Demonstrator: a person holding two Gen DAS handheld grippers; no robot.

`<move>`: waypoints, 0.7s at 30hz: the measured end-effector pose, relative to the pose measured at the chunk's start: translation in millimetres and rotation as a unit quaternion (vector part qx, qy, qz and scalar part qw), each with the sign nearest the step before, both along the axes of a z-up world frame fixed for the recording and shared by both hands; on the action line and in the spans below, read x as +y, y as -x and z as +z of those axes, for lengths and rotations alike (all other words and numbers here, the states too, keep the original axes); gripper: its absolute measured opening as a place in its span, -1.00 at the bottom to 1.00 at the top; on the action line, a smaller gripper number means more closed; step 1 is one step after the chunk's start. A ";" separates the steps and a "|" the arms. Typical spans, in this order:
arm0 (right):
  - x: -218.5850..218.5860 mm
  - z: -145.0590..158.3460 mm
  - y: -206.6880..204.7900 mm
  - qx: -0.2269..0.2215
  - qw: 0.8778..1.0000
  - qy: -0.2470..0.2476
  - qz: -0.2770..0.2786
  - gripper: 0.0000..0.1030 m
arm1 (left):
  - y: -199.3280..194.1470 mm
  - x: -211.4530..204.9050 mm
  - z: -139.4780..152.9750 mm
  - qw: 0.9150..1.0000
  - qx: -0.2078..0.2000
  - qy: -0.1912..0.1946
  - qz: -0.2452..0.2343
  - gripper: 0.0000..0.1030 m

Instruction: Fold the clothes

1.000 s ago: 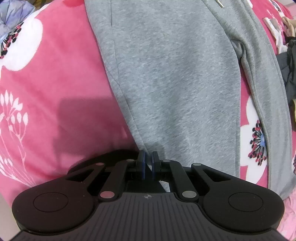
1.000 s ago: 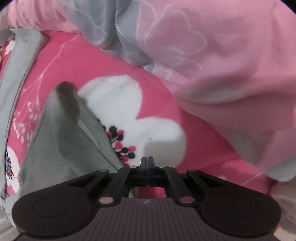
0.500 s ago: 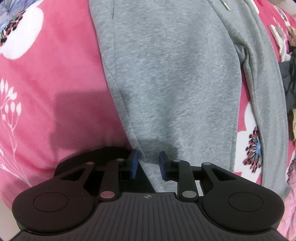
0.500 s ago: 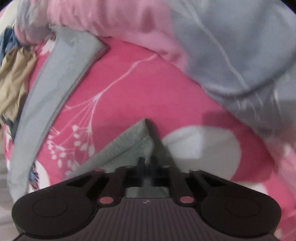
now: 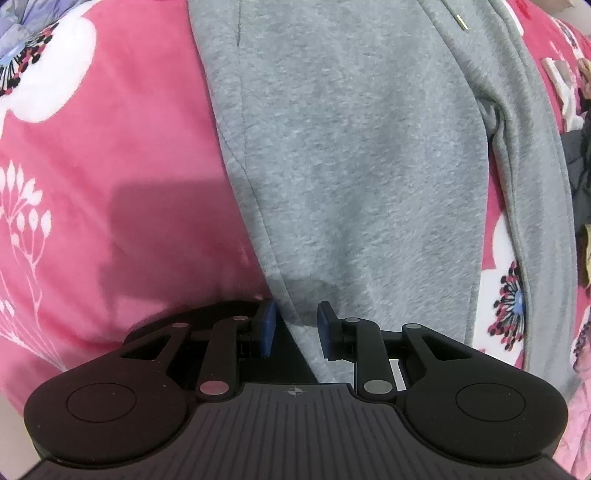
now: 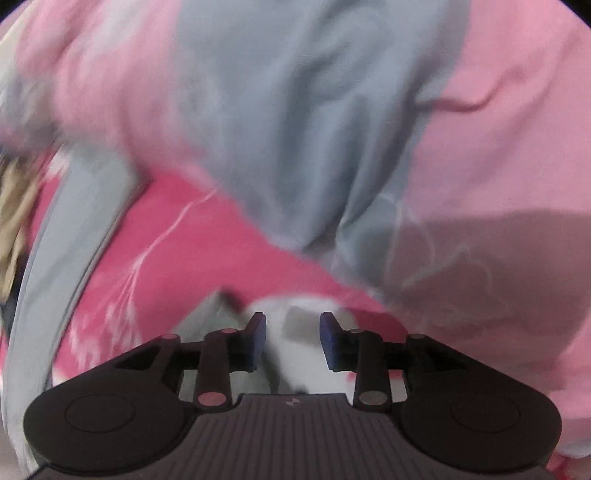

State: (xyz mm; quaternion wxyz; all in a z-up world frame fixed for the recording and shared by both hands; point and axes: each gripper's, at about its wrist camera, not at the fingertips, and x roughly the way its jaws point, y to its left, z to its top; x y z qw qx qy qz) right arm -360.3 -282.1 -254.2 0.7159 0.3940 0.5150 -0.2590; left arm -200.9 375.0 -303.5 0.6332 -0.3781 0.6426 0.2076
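Grey sweatpants (image 5: 351, 166) lie flat on a pink floral blanket (image 5: 110, 166), with a metal-tipped drawstring (image 5: 460, 22) near the top. My left gripper (image 5: 295, 328) is open just above the pants' near end. The pants' left seam edge runs between its blue pads (image 5: 267, 326) without being pinched. In the blurred right wrist view, my right gripper (image 6: 293, 339) has its jaws opening over a white flower on the blanket (image 6: 221, 240), with nothing between them. A grey fabric corner (image 6: 210, 314) lies just left of its left finger. A long grey pant leg (image 6: 74, 229) runs along the left.
A bunched pink and grey-blue quilt (image 6: 332, 129) fills the far side of the right wrist view. Dark garments (image 5: 580, 177) sit at the right edge of the left wrist view. A tan garment (image 6: 14, 221) lies at the left edge beyond the pant leg.
The left gripper went from shut on the pants' edge to open and then stayed put. The right gripper let go of the grey corner, opened, and swung toward the quilt.
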 end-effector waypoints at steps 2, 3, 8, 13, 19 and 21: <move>19.9 2.0 -6.4 -0.028 0.995 -0.026 0.089 -0.29 | 1.8 1.5 -1.0 1.000 -0.001 -0.001 0.001 -0.54; 31.2 1.9 -10.6 -0.043 0.989 -0.042 0.139 -0.30 | 2.8 2.3 -1.7 1.000 0.000 -0.001 0.001 -0.53; 68.7 -47.1 -18.6 0.045 0.952 -0.054 0.296 -0.84 | 6.0 7.4 -2.8 1.000 -0.002 0.002 0.003 -0.53; 11.2 -31.6 29.4 0.107 0.990 -0.017 0.084 -0.46 | 11.3 22.8 -3.0 0.999 -0.024 0.017 0.022 -0.40; -2.8 -8.8 94.5 0.077 0.969 -0.207 -0.113 0.14 | 23.6 47.9 -0.2 0.998 -0.034 0.032 0.049 -0.30; 11.9 -12.4 119.3 0.045 0.927 -0.316 -0.194 0.42 | 15.4 45.4 2.8 0.997 -0.038 0.034 0.055 -0.23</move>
